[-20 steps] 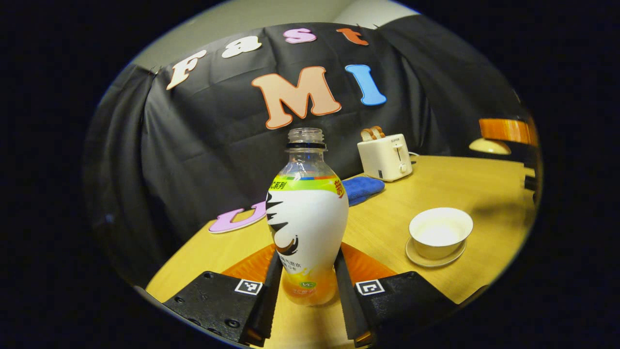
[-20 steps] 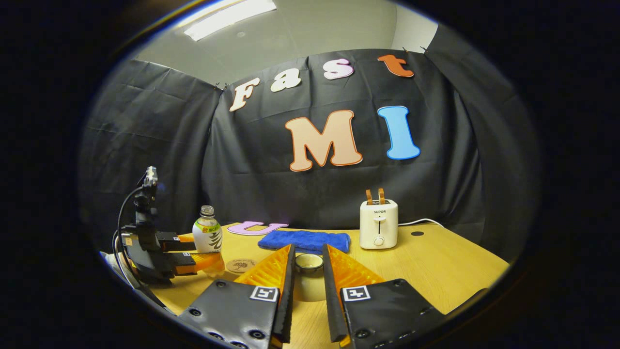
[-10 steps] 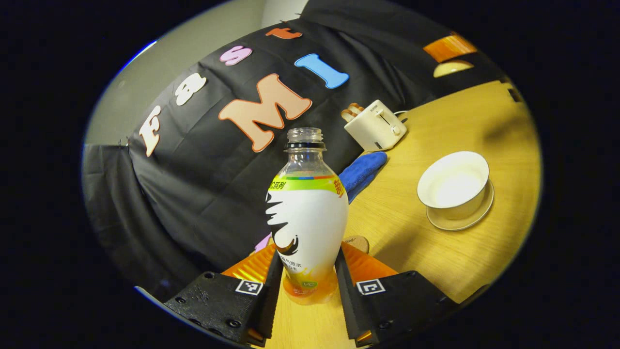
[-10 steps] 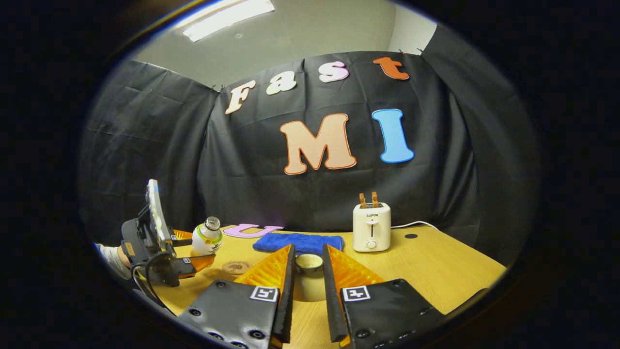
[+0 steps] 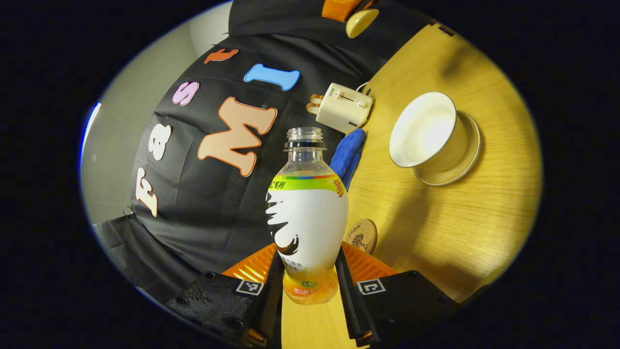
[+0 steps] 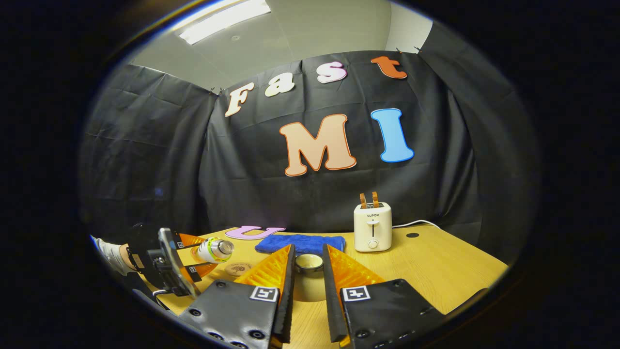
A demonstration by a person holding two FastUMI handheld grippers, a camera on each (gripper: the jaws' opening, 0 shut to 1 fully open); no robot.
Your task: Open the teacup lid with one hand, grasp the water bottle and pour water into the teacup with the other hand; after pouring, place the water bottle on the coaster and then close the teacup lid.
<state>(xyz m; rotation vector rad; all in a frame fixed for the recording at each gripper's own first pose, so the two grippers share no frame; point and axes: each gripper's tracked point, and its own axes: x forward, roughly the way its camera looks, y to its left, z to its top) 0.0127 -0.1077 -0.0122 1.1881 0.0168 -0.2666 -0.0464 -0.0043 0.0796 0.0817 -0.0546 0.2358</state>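
- Left gripper [image 5: 305, 291]: fingers clenched on the lower body of the water bottle [image 5: 306, 218], uncapped, tipped well over toward the horizontal; seen in the right gripper view off to the left of the right fingers
- Right gripper [image 6: 308, 295]: fingers grasping the teacup lid [image 6: 308, 264] by its knob, lid held off the cup
- Teacup [image 5: 426, 133]: uncovered, on its saucer [image 5: 453, 165] on the tabletop [image 5: 436, 232], ahead and right of the left fingers, apart from the bottle mouth
- Coaster [image 5: 362, 236]: bare, just right of the bottle, behind the right-hand finger
- Step judged in hand: pouring, tilt begun, no water seen leaving
- Next move calls for: carrying the bottle mouth over the cup rim before tipping further
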